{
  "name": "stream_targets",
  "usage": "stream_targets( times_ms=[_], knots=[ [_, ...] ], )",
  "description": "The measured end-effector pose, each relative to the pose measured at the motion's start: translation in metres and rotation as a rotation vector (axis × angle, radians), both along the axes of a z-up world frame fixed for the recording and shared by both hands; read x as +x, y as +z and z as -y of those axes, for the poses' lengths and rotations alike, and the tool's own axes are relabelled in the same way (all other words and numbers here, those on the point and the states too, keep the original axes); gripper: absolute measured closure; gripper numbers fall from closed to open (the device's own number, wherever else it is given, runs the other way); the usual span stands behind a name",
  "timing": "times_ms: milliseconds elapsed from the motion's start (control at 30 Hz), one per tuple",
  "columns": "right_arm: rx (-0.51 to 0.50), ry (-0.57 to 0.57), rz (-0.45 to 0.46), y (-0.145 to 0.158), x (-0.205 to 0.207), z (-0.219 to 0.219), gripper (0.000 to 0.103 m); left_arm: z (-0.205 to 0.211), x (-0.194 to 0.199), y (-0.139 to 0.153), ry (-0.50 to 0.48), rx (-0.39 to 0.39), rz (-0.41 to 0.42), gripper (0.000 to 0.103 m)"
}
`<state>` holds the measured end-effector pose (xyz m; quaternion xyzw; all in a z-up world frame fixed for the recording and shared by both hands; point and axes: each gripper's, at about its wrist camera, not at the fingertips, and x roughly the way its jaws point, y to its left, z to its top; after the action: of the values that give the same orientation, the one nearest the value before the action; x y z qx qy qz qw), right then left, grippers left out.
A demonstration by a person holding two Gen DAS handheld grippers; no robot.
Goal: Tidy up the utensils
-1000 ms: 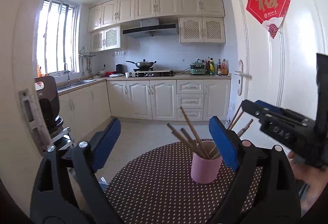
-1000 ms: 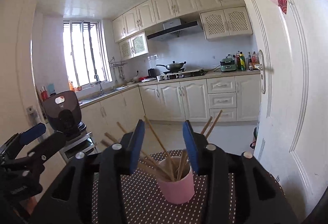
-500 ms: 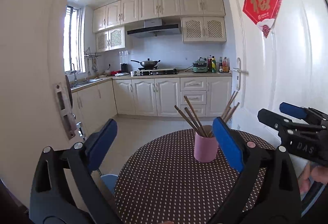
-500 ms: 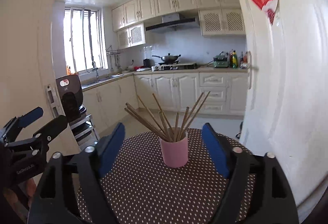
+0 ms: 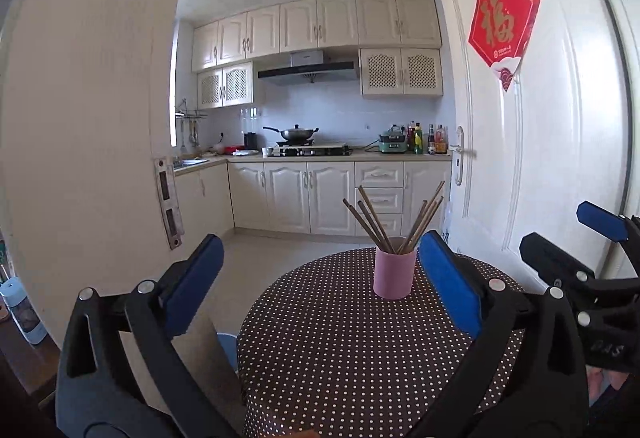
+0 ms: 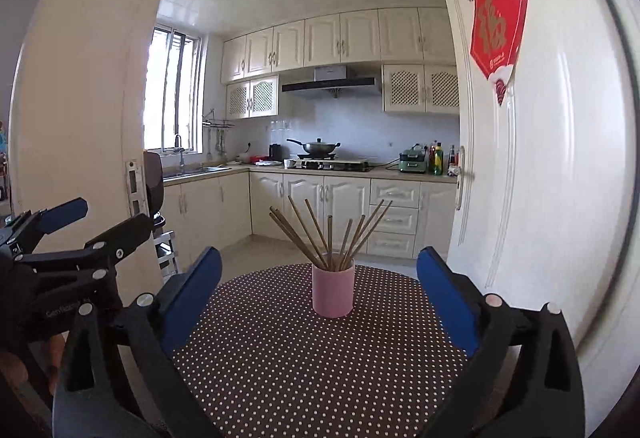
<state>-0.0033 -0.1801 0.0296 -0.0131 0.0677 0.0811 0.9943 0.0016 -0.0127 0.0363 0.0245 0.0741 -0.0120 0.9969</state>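
Both sets of jaws are standing wide apart and gripping nothing. The right gripper point(image 6: 319, 292), black-framed with blue pads, has just been opening, and nothing is lying between its fingers; the small pink cylindrical cup point(image 6: 333, 290) is showing in the gap, but it is sitting farther off, clear of both pads. The left gripper point(image 5: 318, 280) is spreading just as wide, its jaws having just been opening too, with only bare cloth between them. From the left wrist view the pink cup point(image 5: 394, 273) is showing just beside the inner edge of the right-hand blue pad, beyond it and not touched.

The cup is standing upright on the round bench covered in dark brown cloth with white polka dots point(image 6: 304, 366), toward the far side of it. The bundle of thin brown wooden chopsticks point(image 6: 330, 234) is sitting inside the cup, fanning out above its rim to both sides.

Beyond the cup, cream kitchen cabinets point(image 6: 308, 205) are running along the far wall. To the right of the cup, a white door point(image 6: 560, 157) is standing open, with a red diamond-shaped paper sign point(image 6: 498, 29) on it.
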Motion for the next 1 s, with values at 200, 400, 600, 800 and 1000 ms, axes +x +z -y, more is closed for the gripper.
stream_targets(
  times_ms=[200,400,600,800,1000],
  knots=[
    [-0.029,-0.039,0.058,0.002,-0.021,-0.004,0.008,-0.001,-0.019,0.0,-0.011,-0.01,0.023,0.006],
    [-0.038,-0.045,0.081,0.003,-0.033,-0.008,0.008,-0.001,-0.032,0.006,-0.015,-0.022,0.047,0.006],
    [-0.035,-0.049,0.09,0.004,-0.038,-0.009,0.008,-0.001,-0.038,0.009,0.0,-0.021,0.065,0.006],
    [-0.044,-0.057,0.1,0.004,-0.042,-0.011,0.008,0.0,-0.039,0.008,-0.001,-0.022,0.063,0.006],
    [-0.046,-0.059,0.095,0.002,-0.042,-0.012,0.008,0.001,-0.038,0.007,-0.001,-0.023,0.063,0.006]
  ],
)
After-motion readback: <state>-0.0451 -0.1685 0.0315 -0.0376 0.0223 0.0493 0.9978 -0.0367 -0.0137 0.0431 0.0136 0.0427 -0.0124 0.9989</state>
